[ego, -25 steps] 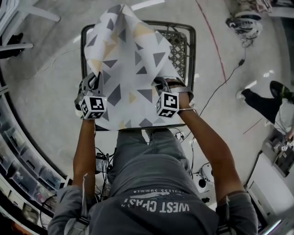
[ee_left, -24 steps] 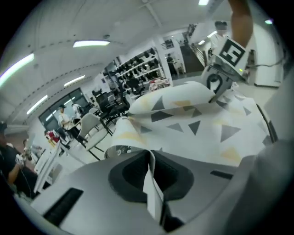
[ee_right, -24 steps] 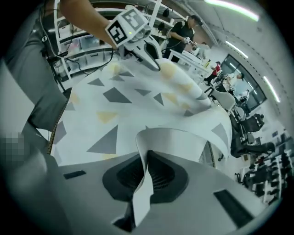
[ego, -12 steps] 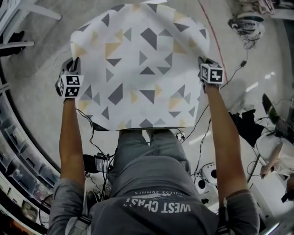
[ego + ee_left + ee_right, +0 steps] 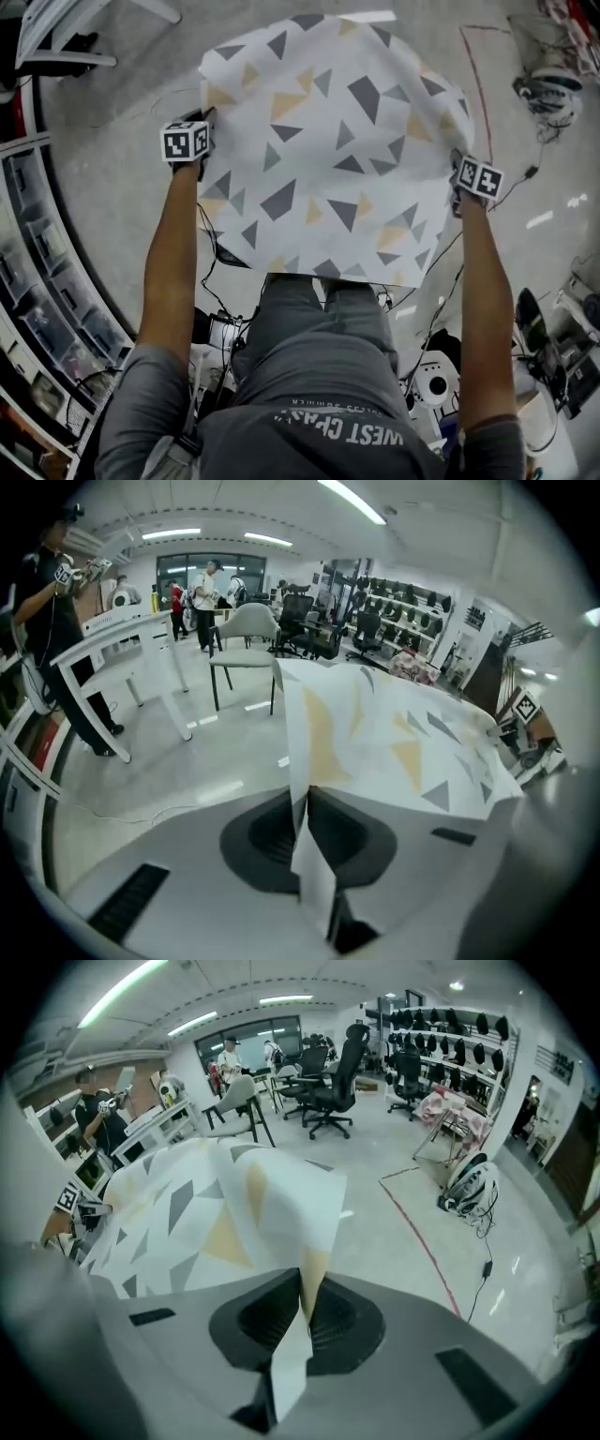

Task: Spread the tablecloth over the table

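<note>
Nearest were the person's grey shirt [image 5: 319, 417] and two bare arms reaching forward. The left hand-held gripper [image 5: 200, 131] pinched the left edge of the tablecloth [image 5: 328, 141]. Its jaws had just been opening a tiny bit, with the cloth caught between them. The right hand-held gripper [image 5: 459, 178] was clenched tight on the right edge. The tablecloth, white with grey and yellow triangles, was held up and stretched wide between the two, out past the person's legs. Under and around it lay the grey floor [image 5: 112, 112]. Far off, the left gripper view showed a grey chair [image 5: 246, 630] standing on that floor.
</note>
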